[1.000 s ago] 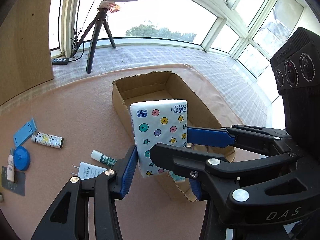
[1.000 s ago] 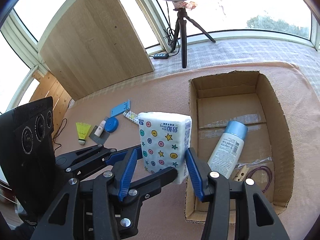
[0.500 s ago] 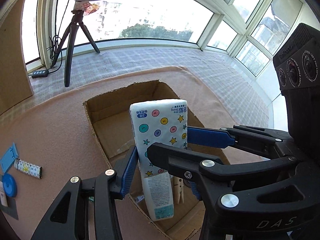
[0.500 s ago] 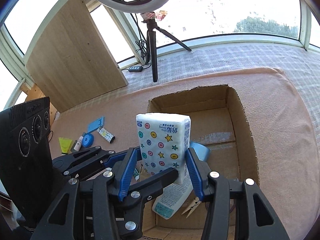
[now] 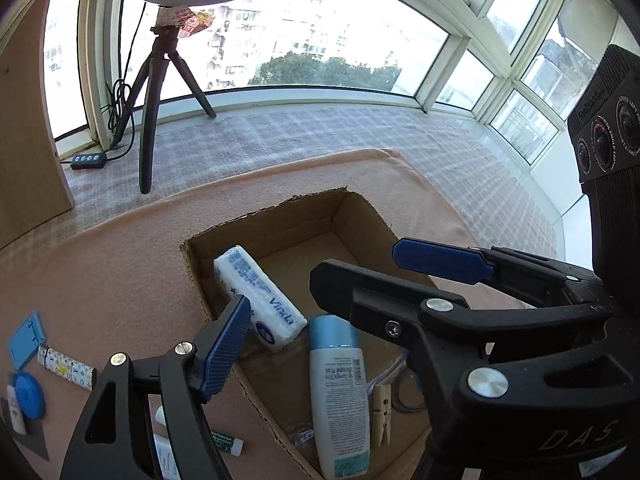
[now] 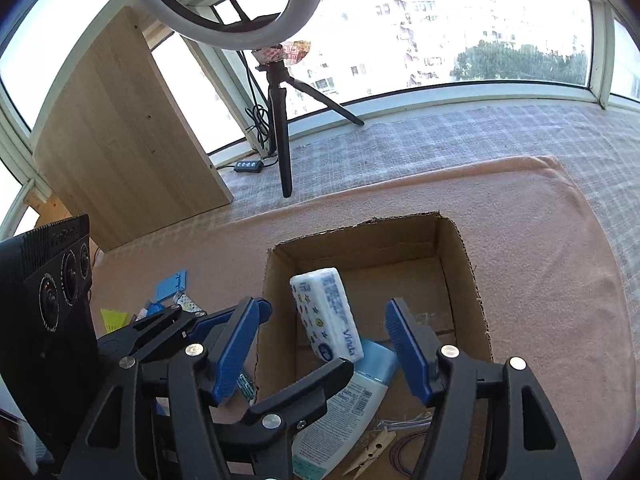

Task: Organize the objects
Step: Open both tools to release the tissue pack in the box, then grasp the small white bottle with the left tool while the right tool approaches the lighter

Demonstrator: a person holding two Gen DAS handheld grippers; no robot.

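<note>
Tissue pack [image 5: 260, 300] in box [image 5: 360, 216], both tools just opened.

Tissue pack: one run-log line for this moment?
tissue pack: in box, leaning on bottle | left claw: open, jaws just opened, empty | right claw: open, jaws just opened, empty

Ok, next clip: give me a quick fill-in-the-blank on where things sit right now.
1. The tissue pack lies inside the cardboard ____.
2. The bottle beside it has a ____ cap.
3. The wooden clothespin lies ____ the box.
4. The lighter lies ____ the box.

Missing words: box; blue; inside; outside
</note>
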